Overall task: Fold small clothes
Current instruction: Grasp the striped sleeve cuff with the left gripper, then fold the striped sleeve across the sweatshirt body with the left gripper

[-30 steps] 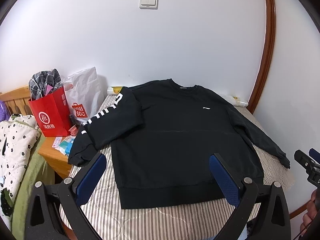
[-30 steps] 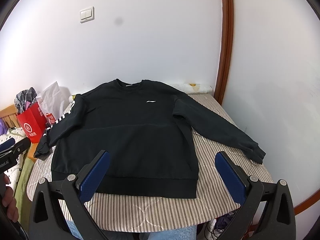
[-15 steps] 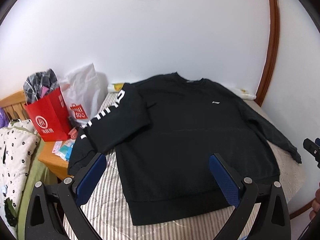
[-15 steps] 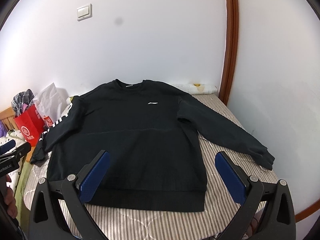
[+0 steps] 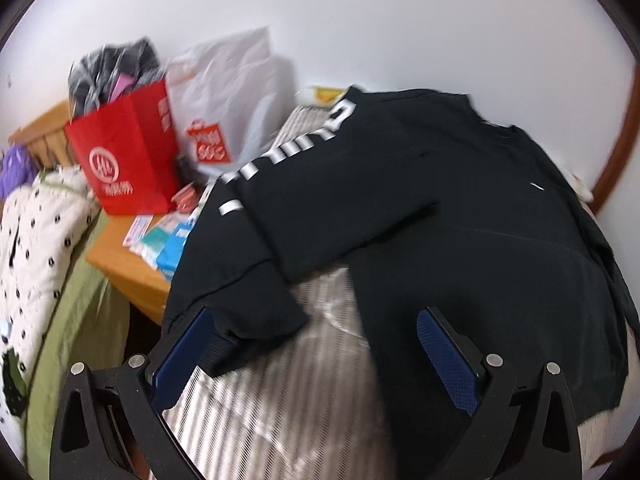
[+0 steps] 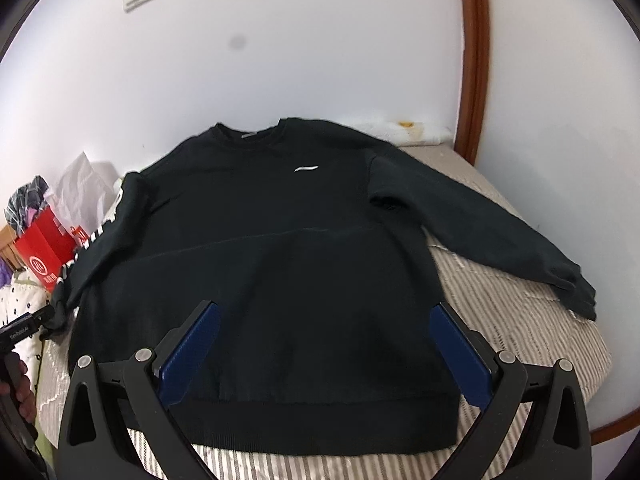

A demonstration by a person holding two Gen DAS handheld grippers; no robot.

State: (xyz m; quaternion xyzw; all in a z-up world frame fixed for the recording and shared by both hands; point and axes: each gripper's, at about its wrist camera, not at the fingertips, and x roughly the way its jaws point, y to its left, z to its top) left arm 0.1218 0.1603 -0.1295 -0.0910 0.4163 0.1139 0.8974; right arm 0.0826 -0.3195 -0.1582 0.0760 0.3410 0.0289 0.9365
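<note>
A black sweatshirt (image 6: 288, 248) lies flat, front up, on a striped bed (image 6: 512, 320), both sleeves spread out. Its left sleeve with white lettering (image 5: 280, 208) runs toward the bed's left edge, its cuff (image 5: 240, 332) just ahead of my left gripper (image 5: 316, 344), which is open and empty above it. My right gripper (image 6: 326, 344) is open and empty over the hem (image 6: 320, 420). The right sleeve's cuff (image 6: 576, 284) lies to the right. The left gripper also shows at the left edge of the right wrist view (image 6: 24, 328).
A wooden bedside table (image 5: 128, 264) with packets stands left of the bed. On it are a red paper bag (image 5: 124, 152) and a white plastic bag (image 5: 232, 100). A dotted quilt (image 5: 36, 232) lies further left. The wall (image 6: 320, 40) is behind.
My left gripper has swung left and moved down toward the lettered sleeve's cuff. My right gripper has moved closer to the hem. The sweatshirt has not moved.
</note>
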